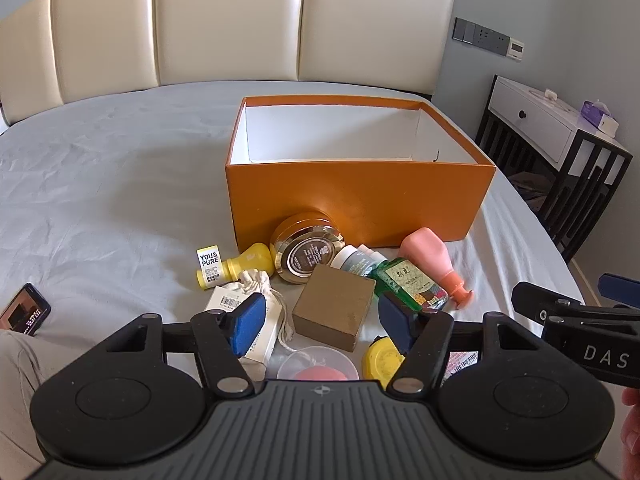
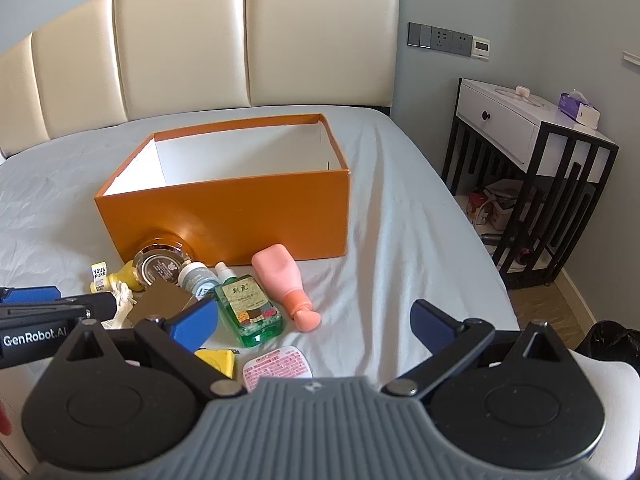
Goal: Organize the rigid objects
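An open orange box [image 1: 360, 196] with a white inside stands on the bed; it also shows in the right wrist view [image 2: 224, 208]. In front of it lie a gold round tin [image 1: 306, 254], a yellow bottle [image 1: 236, 266], a brown square box [image 1: 334, 306], a green bottle [image 1: 412, 284], a pink bottle [image 1: 434, 264] and a grey-capped jar [image 1: 356, 260]. My left gripper [image 1: 324, 320] is open, its jaws on either side of the brown box, just above it. My right gripper [image 2: 316, 322] is open and empty over bare sheet, right of the green bottle [image 2: 248, 308] and pink bottle [image 2: 288, 280].
A white cloth pouch and carton [image 1: 256, 300], a clear lid [image 1: 316, 364], a yellow round item [image 1: 382, 360] and a pink-labelled packet [image 2: 276, 364] lie near me. A phone [image 1: 24, 308] lies at the left. A black-and-white nightstand [image 2: 528, 152] stands right of the bed.
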A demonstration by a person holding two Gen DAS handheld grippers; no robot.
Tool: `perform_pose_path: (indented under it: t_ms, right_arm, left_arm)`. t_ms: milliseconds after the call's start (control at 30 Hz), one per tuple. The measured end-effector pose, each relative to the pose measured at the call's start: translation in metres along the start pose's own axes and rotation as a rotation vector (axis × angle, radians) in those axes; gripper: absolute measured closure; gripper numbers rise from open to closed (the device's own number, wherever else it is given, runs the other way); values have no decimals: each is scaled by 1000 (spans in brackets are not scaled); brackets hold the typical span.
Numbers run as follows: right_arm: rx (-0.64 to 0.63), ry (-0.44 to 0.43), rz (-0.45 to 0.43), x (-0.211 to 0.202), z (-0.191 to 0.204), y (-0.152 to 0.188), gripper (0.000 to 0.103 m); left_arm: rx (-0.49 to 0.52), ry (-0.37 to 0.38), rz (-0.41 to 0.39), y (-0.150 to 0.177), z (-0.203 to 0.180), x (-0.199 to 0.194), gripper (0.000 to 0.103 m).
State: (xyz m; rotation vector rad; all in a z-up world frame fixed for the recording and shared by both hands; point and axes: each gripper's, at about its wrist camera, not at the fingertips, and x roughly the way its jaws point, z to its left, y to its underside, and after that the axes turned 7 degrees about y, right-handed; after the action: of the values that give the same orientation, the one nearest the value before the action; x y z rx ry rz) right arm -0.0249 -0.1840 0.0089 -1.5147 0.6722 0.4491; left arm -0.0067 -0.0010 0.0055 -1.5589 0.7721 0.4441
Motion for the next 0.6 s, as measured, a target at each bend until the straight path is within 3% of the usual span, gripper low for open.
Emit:
perform_pose_path:
  t_ms: [600]
  right_arm:
    - [-20,-3,4,0,4,0,3]
  left_arm:
    - [2,-14,-1,0,3,0,26]
